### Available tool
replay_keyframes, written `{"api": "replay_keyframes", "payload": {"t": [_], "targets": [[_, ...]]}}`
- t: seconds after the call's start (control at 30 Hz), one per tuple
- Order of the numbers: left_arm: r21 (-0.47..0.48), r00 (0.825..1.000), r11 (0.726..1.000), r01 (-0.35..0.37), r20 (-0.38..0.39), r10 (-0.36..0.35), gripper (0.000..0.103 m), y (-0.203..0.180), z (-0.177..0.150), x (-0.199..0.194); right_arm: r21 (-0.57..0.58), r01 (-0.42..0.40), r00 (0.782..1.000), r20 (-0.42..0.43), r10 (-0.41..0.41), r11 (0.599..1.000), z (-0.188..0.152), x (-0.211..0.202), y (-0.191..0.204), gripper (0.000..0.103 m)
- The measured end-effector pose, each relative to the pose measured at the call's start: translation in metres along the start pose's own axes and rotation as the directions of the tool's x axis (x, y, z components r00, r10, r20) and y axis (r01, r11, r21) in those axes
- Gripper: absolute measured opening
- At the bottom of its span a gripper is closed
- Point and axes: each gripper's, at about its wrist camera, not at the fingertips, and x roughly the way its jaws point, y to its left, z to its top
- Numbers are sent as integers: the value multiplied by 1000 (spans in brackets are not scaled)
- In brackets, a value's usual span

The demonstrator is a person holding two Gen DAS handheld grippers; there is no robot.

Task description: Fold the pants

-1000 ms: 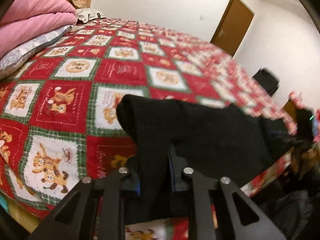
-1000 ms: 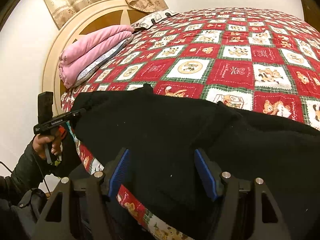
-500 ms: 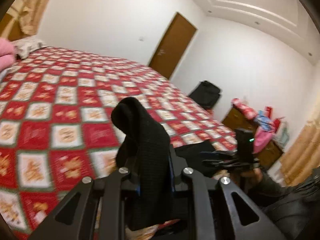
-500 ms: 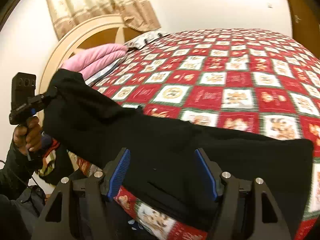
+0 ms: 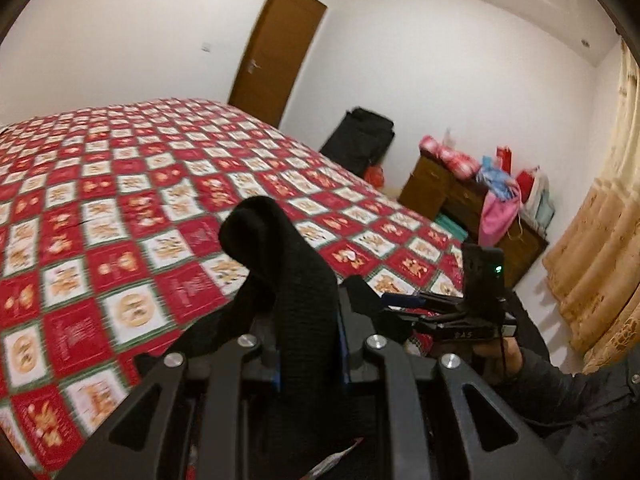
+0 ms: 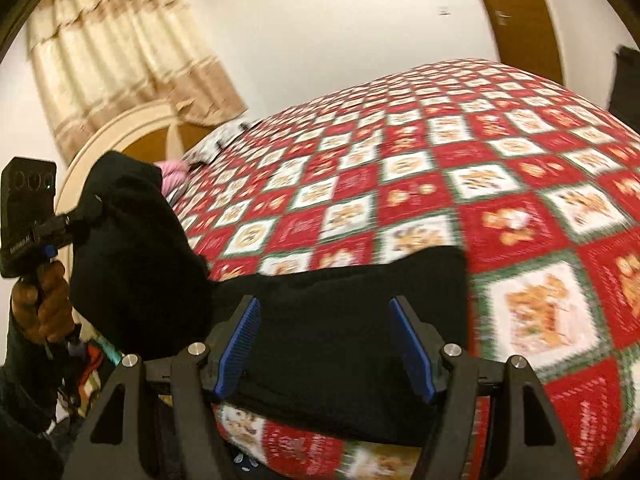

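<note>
Left gripper (image 5: 308, 364): jaws clamped on bunched fold of black knit pants (image 5: 296, 280); fabric rises in hump above jaws, lifted off bed. Right gripper (image 6: 324, 344): blue-padded jaws stand wide apart, pads not pressing; flat part of pants lies beneath and ahead of them on red-and-white checked quilt (image 6: 460, 184). Quilt extends beyond both grippers. Brown wooden door (image 5: 276, 52) far ahead of left gripper.

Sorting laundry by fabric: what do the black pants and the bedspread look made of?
Pants: probably a thick knit or fleece, matte black with a fuzzy, ribbed-looking surface, bunching softly. Bedspread: seemingly a printed plush or cotton cover, matte, red, white and green squares; blur hides the weave.
</note>
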Motion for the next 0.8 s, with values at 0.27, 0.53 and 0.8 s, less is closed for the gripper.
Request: {"api": "replay_keyframes", "payload": {"t": [0.27,0.53,0.8], "targets": [[80,985,997,20,-174,-6,20,-36,3,94,157,65,993,84,-79,985,-2,-31,-50,68],[197,945,980,17,-324,49,26,-74,-18,164,203,75,990,99,-97,976,-7,-41,-72,68],[158,980,985,67,-197,-35,50,-98,4,149,264,66,982,155,-110,962,-10,-52,-91,68]]}}
